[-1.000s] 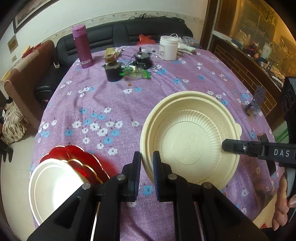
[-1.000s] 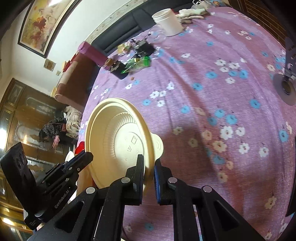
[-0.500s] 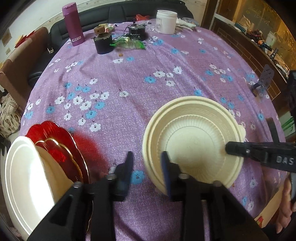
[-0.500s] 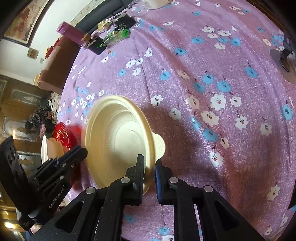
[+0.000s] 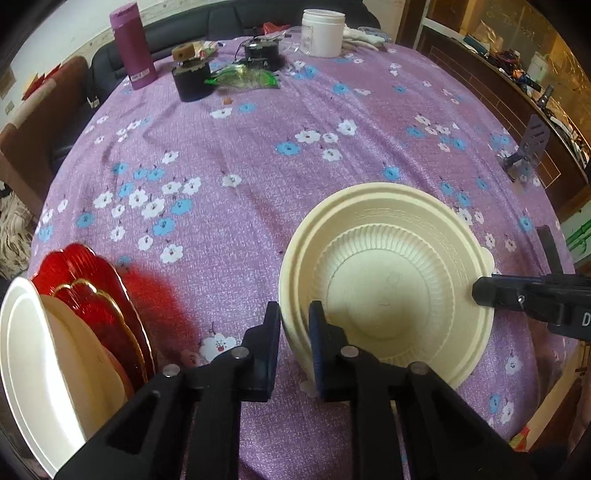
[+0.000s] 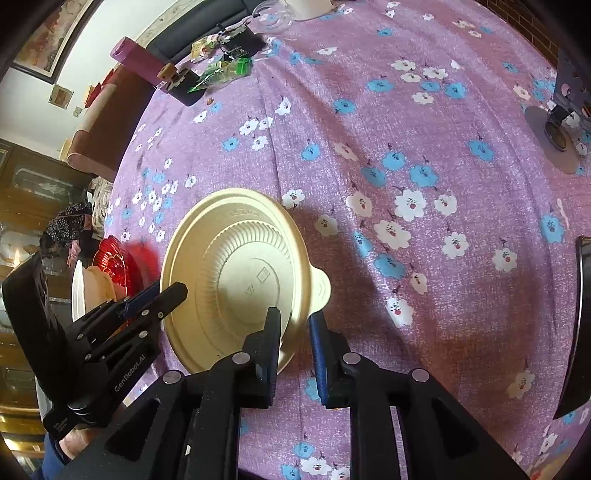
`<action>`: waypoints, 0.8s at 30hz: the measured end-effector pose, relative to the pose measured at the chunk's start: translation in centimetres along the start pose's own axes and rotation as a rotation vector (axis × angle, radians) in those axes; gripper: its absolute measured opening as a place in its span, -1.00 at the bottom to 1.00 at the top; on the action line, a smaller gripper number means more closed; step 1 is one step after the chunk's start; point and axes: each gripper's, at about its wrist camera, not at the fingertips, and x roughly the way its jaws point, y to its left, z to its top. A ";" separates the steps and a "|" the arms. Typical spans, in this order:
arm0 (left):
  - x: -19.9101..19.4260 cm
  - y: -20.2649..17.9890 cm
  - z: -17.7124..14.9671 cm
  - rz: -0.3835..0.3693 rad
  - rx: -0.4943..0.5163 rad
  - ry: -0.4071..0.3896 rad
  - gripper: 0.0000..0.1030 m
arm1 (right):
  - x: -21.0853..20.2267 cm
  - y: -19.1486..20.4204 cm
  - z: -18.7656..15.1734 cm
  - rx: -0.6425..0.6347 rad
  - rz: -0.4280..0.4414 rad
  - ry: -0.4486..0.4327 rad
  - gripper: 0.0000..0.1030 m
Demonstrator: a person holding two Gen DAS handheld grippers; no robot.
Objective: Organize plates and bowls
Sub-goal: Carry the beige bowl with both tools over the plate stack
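Note:
A cream plastic bowl [image 5: 388, 280] sits on the purple flowered tablecloth [image 5: 258, 166]; it also shows in the right wrist view [image 6: 240, 273]. My left gripper [image 5: 294, 325] straddles its left rim, jaws slightly parted around the rim. My right gripper [image 6: 294, 325] straddles the opposite rim near the bowl's tab, jaws likewise slightly parted; it also shows in the left wrist view [image 5: 517, 295]. A stack of a white plate [image 5: 29, 350], a cream dish and red gold-edged plates [image 5: 85, 288] leans at the table's left edge.
At the far side stand a magenta bottle [image 5: 135, 46], a black jar [image 5: 192, 79], a green wrapper [image 5: 243, 75] and a white tub [image 5: 322, 32]. A small metal stand [image 5: 528, 147] is at the right edge. A sofa lies beyond the table.
The bowl has come down from a tilted, lifted pose to lie on the tablecloth. Both grippers' jaws have widened around its rim.

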 end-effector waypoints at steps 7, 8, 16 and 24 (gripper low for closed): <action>-1.9 -0.1 0.6 0.025 0.013 -0.062 -0.71 | -0.8 0.9 0.1 -0.052 -0.030 -0.048 -0.70; -2.4 -0.1 0.7 0.031 0.014 -0.075 -0.71 | -0.9 1.0 0.3 -0.057 -0.029 -0.055 -0.70; -4.7 0.5 0.8 0.052 0.005 -0.149 -0.71 | -2.4 3.6 0.6 -0.145 -0.068 -0.113 -0.70; -4.8 1.1 0.6 0.060 -0.018 -0.155 -0.71 | -2.8 5.3 0.4 -0.218 -0.112 -0.149 -0.70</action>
